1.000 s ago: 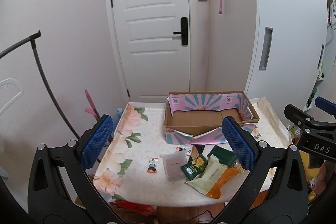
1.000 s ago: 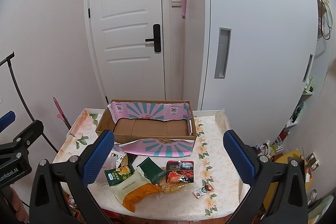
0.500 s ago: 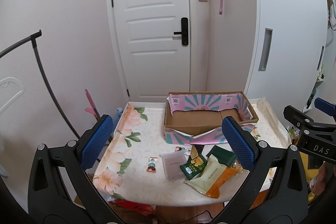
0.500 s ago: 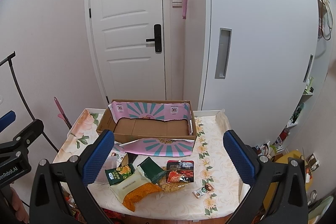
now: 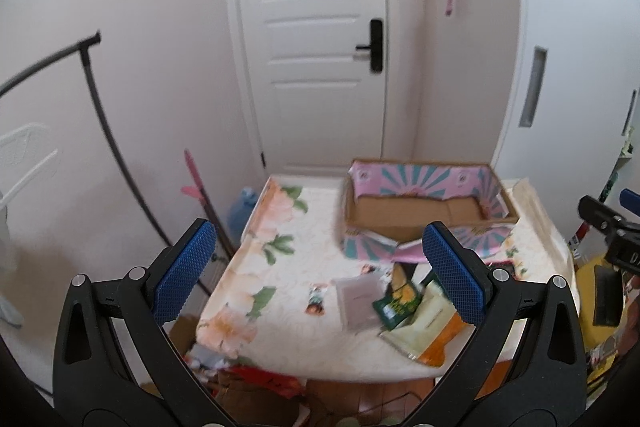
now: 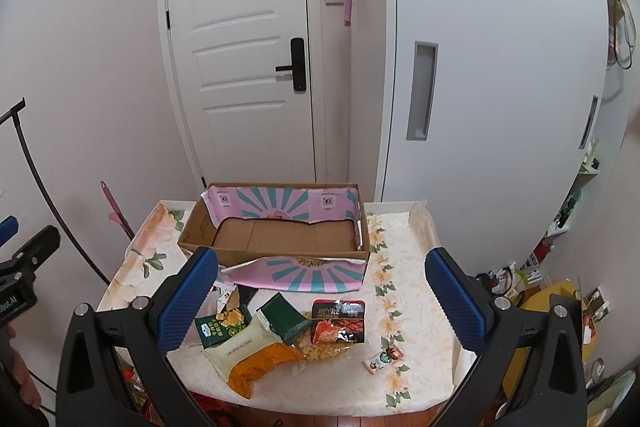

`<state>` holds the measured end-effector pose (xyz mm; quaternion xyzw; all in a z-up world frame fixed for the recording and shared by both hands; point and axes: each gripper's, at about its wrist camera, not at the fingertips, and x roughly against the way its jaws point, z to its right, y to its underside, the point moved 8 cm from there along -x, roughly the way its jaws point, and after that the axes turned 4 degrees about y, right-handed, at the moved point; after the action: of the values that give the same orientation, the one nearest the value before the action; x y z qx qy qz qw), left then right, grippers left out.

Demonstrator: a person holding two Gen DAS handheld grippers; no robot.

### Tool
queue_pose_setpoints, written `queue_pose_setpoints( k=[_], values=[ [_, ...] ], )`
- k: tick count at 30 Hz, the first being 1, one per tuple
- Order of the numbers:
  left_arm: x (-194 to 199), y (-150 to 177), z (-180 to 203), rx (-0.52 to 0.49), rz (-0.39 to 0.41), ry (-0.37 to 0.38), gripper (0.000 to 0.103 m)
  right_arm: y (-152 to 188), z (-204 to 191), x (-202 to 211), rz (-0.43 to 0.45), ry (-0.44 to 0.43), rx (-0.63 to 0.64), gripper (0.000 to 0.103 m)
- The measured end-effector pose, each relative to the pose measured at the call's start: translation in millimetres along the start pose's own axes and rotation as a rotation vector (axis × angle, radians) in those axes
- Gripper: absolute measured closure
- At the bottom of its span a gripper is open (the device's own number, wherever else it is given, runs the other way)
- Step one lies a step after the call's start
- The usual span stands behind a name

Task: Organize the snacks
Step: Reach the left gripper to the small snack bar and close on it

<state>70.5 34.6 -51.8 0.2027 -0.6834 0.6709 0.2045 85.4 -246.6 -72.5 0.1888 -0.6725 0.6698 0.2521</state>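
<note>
Several snack packets lie at the near edge of a table with a floral cloth [image 6: 404, 267]: a pale and orange bag [image 6: 248, 351], a green chip packet [image 6: 218, 325], a dark green packet [image 6: 284, 319], a red packet [image 6: 340, 321] and a small candy [image 6: 382, 353]. An open cardboard box [image 6: 280, 235] with pink lining stands empty behind them; it also shows in the left wrist view [image 5: 424, 207]. My left gripper [image 5: 320, 275] is open and empty, held above the table's near left. My right gripper [image 6: 320, 301] is open and empty above the snacks.
A grey flat packet [image 5: 356, 297] and a small candy [image 5: 316, 301] lie left of the pile. A white door [image 6: 244, 67] and cabinet [image 6: 480, 87] stand behind the table. A black curved rack [image 5: 96, 115] stands on the left. Clutter sits on the floor at right [image 6: 560, 299].
The left wrist view has shifted left and is blurred, so the table sits further right in it. The right wrist view has moved slightly. Nothing on the table has moved.
</note>
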Motion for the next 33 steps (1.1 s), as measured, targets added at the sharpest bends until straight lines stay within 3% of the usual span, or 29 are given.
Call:
queue_pose_setpoints(
  k=[9,23,33],
  values=[
    [-28,52,-35,0.013,-0.112,-0.016,0.001,34,-31,-34,-0.084,-0.109,0.056,0.0],
    [-132,117,-65,-0.021,-0.338,0.159,0.001,87,-106,-92,-0.242,-0.128,0.02,0.0],
    [-208,156,-41,-0.129,-0.444,0.269,0.025,118,-145,-137,-0.321,-0.065,0.027,0.0]
  ],
)
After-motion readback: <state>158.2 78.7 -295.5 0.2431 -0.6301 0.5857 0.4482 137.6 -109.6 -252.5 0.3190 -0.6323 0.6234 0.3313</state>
